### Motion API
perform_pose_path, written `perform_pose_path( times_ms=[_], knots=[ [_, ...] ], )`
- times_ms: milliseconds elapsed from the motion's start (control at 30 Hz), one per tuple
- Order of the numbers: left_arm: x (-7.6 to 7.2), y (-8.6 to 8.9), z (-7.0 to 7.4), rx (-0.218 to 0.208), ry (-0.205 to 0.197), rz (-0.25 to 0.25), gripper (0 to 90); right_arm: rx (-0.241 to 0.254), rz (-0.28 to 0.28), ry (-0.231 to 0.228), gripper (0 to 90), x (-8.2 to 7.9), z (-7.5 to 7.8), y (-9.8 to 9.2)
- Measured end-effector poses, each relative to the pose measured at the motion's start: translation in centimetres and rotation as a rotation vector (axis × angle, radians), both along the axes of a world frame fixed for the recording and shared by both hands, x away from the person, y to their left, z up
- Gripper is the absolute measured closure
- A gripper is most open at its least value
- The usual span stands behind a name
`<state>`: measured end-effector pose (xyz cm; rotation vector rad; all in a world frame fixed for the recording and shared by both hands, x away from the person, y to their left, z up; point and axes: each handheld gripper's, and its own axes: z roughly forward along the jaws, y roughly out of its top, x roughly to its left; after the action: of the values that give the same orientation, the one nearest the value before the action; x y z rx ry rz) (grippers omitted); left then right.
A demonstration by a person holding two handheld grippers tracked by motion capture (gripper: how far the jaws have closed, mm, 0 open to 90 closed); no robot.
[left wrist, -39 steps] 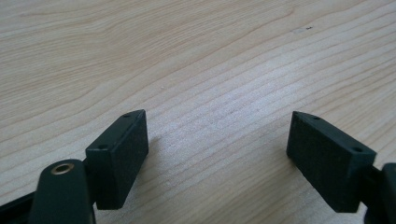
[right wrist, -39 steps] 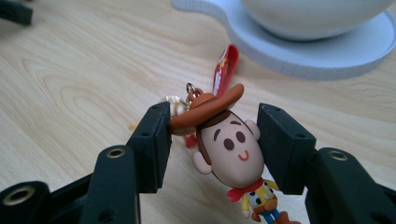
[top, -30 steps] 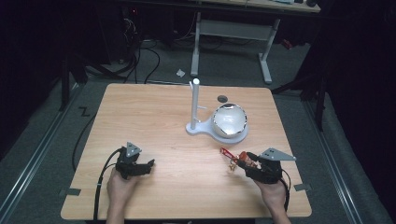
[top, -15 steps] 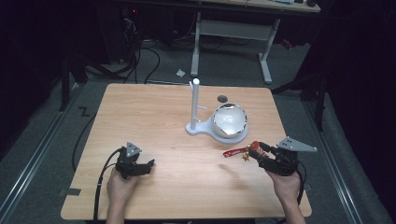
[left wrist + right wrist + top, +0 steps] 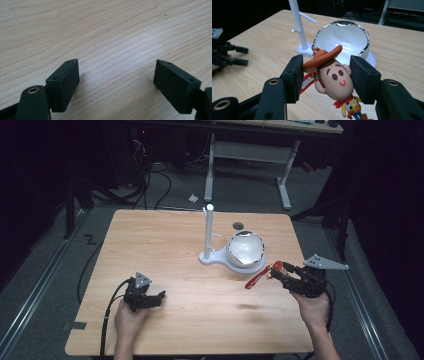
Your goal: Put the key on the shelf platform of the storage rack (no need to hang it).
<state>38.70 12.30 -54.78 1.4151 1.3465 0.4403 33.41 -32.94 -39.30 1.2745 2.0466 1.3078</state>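
Note:
My right gripper is shut on a cowboy doll keychain with a brown hat, a big head and a red tag. In the high view the right gripper holds the keychain above the table, just right of the white bowl. A white stand with a thin post and side pegs rises beside the bowl. The left gripper rests low at the front left of the wooden table. Its jaws stand wide apart in the left gripper view, with bare wood between them.
A small dark disc lies on the table behind the bowl. Cables and a desk frame stand on the floor beyond the far edge. In the right gripper view the bowl and the stand post are straight ahead.
The right gripper has lifted the keychain off the table and swung right and up, toward the bowl's right side. The left gripper has stayed in place.

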Motion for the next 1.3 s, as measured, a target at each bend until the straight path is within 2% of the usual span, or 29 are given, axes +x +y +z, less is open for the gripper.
perform_pose_path(
  times_ms=[300, 467, 700, 900, 1133, 1300],
  knots=[
    [0.0, 0.0, 0.0, -0.003, -0.001, 0.002, 20.9, 0.014, 0.010, -0.028, 46.8, 2.0, 2.4, 0.0],
    [0.0, 0.0, 0.0, -0.004, -0.001, 0.002, 20.9, 0.025, 0.016, -0.019, 46.8, 3.1, 3.5, 0.3],
    [0.0, 0.0, 0.0, -0.001, -0.001, 0.001, 20.9, 0.011, 0.022, -0.021, 46.8, 4.8, 4.8, 1.3],
    [0.0, 0.0, 0.0, -0.001, -0.001, 0.001, 20.9, -0.003, 0.010, -0.013, 46.8, 5.9, 5.1, 1.9],
    [0.0, 0.0, 0.0, -0.001, -0.001, 0.001, 20.9, -0.021, -0.020, 0.003, 46.7, 7.9, 4.7, 2.2],
    [0.0, 0.0, 0.0, -0.001, -0.001, 0.001, 20.9, -0.027, -0.034, 0.020, 46.7, 8.7, 4.3, 2.3]
  ],
)
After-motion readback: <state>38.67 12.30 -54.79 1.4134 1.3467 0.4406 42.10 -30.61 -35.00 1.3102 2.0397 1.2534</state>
